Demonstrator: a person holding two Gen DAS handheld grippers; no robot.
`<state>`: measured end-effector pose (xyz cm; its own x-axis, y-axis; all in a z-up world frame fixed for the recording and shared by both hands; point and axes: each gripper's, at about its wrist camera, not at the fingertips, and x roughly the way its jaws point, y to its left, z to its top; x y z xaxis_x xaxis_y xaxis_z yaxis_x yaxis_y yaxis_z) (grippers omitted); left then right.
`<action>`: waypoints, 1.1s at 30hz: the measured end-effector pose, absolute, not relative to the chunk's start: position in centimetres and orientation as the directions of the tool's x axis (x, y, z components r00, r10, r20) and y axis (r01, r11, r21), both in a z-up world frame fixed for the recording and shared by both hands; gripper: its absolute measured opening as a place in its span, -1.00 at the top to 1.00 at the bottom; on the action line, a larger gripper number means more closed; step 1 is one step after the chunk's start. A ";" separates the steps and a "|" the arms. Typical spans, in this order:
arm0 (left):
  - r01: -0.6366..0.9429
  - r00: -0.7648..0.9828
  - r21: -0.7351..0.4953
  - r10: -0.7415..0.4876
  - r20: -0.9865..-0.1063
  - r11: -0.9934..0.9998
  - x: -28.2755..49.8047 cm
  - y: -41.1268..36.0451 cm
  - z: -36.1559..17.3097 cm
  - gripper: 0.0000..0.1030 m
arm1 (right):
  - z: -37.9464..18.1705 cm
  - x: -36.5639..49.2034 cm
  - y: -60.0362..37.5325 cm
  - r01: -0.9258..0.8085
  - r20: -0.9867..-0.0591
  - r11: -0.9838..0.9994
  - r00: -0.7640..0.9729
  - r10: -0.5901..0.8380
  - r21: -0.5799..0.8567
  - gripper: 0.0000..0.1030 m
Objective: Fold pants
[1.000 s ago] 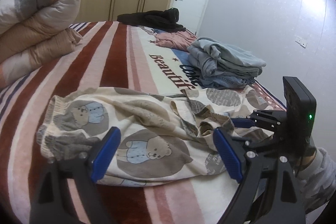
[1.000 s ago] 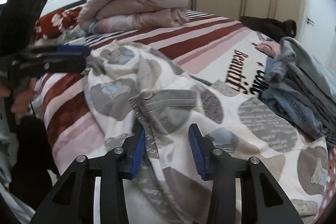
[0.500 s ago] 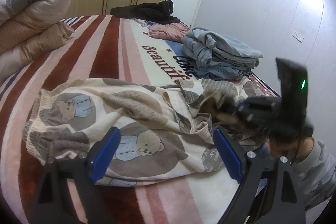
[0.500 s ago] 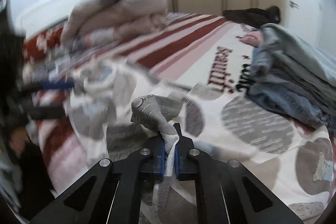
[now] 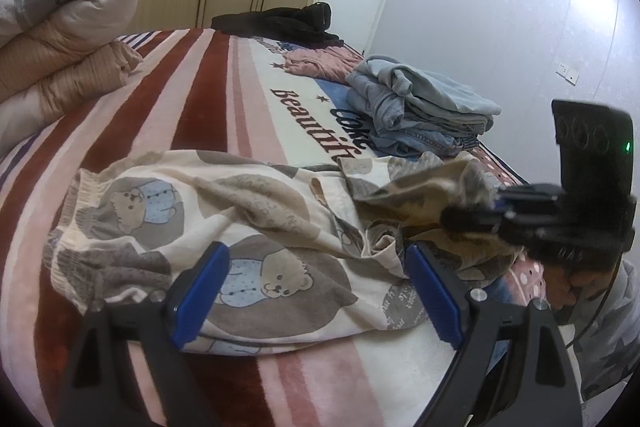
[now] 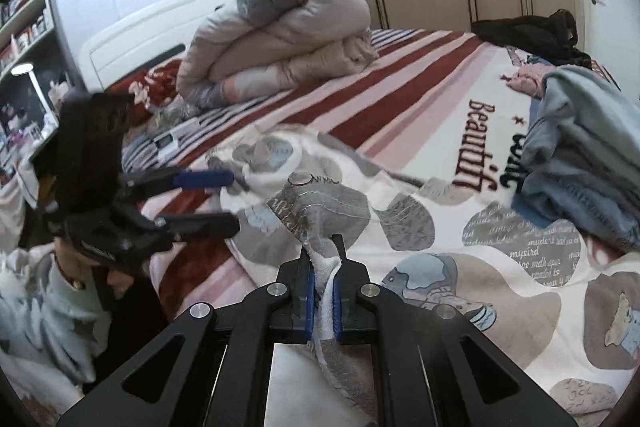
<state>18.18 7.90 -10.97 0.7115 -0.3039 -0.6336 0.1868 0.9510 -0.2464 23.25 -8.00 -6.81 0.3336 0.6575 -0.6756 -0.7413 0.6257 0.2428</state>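
Bedroom: striped blanket on the bed (image 5: 168, 115), wardrobe behind.
Right gripper (image 6: 323, 291): jaws pinching a fold of the pants (image 6: 420, 227), which lie crumpled on the bed.
Left gripper (image 5: 316, 291): jaws spread, just over a leg, nothing held.
Tip: I'd grab the matching edge with the left, then pull both sides taut so it lies flat.
Count: one bear-print pair, two grippers, one stack of folded clothes (image 5: 420, 115).

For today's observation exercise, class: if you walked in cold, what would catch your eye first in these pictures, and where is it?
First, the bear-print pants sprawled across the striped blanket, one edge pinched up in the shut fingers of the right gripper. The left gripper hovers open over the pants. Behind them sit a rolled duvet near the headboard and a stack of folded blue clothes.
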 end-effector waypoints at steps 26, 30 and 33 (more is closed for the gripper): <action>0.366 0.542 -0.118 -0.314 -0.779 0.923 20.1 1.0 -15.0 0.90 | -7.9 25.7 -12.3 -0.663 -0.633 0.678 0.385 0.672 0.317 0.99; 0.359 0.531 -0.149 -0.333 -0.779 0.921 19.1 2.0 -15.6 0.90 | -7.6 24.3 -11.1 -0.717 -0.620 0.619 0.335 0.709 0.320 0.99; 0.351 0.529 -0.168 -0.343 -0.777 0.921 18.5 2.7 -15.6 0.90 | -7.5 23.0 -9.5 -0.759 -0.626 0.578 0.301 0.719 0.300 0.98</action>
<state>18.54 2.67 -15.61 0.5287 -0.3427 -0.7766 0.3511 0.9212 -0.1676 22.95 -9.53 -7.53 0.3007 0.7193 -0.6263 -0.7588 0.5782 0.2998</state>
